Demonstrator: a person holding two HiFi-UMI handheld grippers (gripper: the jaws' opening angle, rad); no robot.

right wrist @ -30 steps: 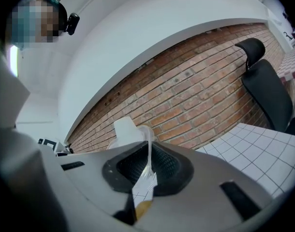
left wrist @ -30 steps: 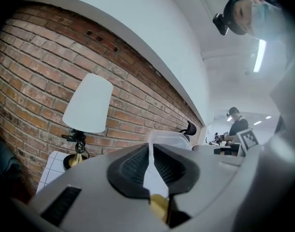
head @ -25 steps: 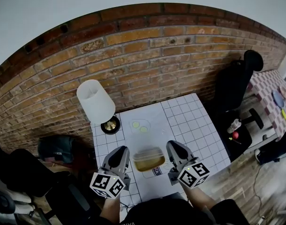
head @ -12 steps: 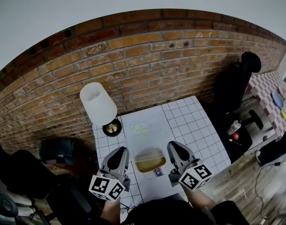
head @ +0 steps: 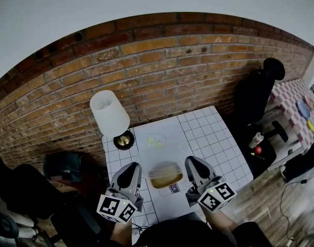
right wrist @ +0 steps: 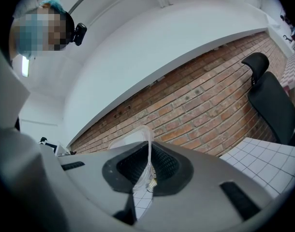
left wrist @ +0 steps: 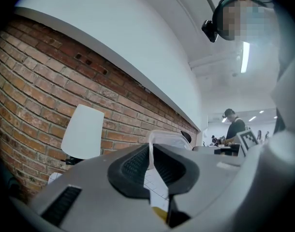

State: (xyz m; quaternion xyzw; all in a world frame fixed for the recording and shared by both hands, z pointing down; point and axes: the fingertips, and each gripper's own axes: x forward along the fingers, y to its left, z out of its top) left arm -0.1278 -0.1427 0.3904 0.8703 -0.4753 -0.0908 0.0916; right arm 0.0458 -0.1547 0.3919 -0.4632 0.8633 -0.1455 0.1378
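Plainly, both grippers grasp one clear plastic container from opposite sides, over the middle of the table's near edge. The left gripper has its jaws clenched on the container's left rim. In the left gripper view the thin clear wall stands pinched between the two dark pads of that gripper. The right gripper does the same on the other side. In the right gripper view its jaws are closed on the transparent edge of the container. A yellow-brown liquid sits in the lower part of the container, which looks slightly blurred in the head view. A small dark card lies on the white gridded table just below the container, toward the near edge. Further back, near the middle of the table, lie two pale green round slices. A lamp with a white shade and a brass base stands at the back left corner, and it shows in the left gripper view too. A brick wall runs behind the table's far edge. A black office chair stands off the table's right edge, against the wall.
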